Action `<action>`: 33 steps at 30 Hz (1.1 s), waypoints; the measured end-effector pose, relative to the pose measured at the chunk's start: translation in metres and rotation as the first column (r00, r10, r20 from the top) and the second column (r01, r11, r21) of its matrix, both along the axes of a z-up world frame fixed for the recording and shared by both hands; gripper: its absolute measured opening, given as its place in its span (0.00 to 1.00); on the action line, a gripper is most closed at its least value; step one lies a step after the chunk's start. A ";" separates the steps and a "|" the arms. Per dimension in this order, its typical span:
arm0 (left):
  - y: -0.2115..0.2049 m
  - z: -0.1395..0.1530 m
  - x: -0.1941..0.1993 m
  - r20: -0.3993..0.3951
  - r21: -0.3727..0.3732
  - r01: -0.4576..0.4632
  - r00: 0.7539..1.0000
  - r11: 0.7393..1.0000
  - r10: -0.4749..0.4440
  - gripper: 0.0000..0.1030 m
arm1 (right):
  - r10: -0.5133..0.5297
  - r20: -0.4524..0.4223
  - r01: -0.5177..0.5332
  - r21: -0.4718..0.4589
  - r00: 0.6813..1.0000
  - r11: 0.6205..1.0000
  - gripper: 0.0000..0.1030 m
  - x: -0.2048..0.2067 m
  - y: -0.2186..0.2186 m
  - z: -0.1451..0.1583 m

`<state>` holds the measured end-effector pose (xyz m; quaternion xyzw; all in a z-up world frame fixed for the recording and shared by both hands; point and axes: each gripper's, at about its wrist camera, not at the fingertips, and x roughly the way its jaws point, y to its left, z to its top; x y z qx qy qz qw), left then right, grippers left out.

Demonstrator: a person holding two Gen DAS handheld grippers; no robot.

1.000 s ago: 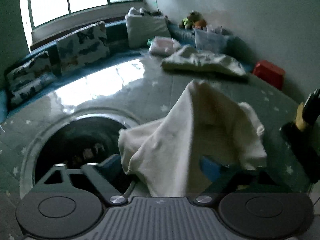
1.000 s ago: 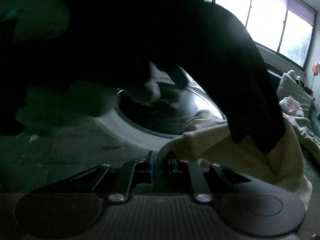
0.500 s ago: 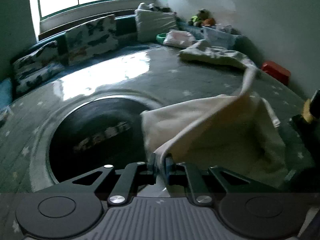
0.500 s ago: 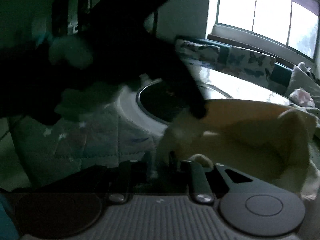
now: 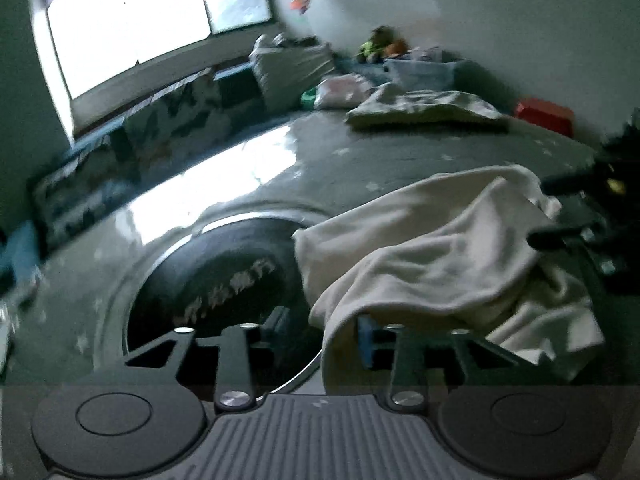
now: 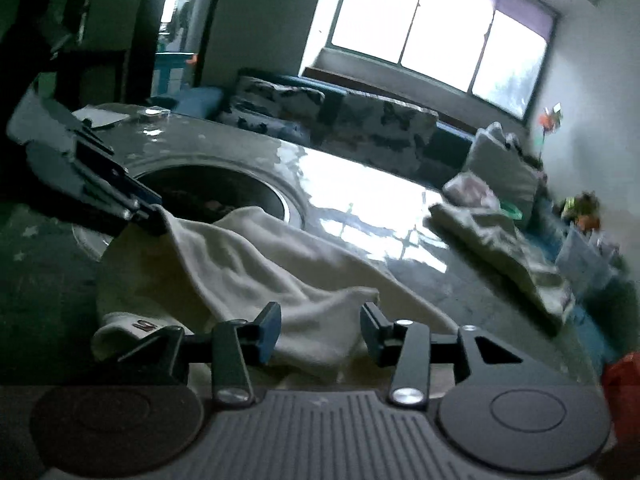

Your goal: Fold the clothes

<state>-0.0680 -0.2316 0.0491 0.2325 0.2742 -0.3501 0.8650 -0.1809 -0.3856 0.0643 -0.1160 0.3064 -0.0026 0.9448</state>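
Grippers spread wide: the right gripper [image 6: 320,330] and left gripper [image 5: 322,330] both stand open, gripping nothing, over a cream garment [image 5: 440,248] crumpled on the star-patterned mat [image 5: 340,160]; beyond, a second folded cloth [image 5: 420,110] and butterfly cushions [image 6: 332,120].

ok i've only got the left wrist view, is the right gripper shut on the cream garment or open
Observer: Open. The right wrist view shows the right gripper with its jaws apart and nothing pinched. The cream garment lies slack in front of it.
Operator: any label showing on it
Observer: Yes, a small tag sits on the rolled edge beside the right gripper's left finger.
Operator: where's my gripper from there
Observer: The left gripper is at the garment's far corner, by the rim of the round dark inset.
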 end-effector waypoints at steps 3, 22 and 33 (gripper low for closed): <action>-0.006 -0.002 -0.014 0.068 0.020 0.070 0.995 0.997 -0.072 0.40 | -0.027 -0.020 0.028 0.052 0.999 0.998 0.46 -0.002 -0.007 -0.001; -0.036 -0.026 -0.047 0.236 0.075 0.227 0.942 0.971 -0.238 0.08 | 0.061 0.090 -0.080 0.221 0.994 0.972 0.07 0.041 0.000 0.043; 0.028 -0.005 0.031 0.049 -0.126 -0.163 0.984 0.978 0.170 0.02 | 0.144 0.074 -0.156 0.189 0.987 0.970 0.39 0.033 0.011 0.045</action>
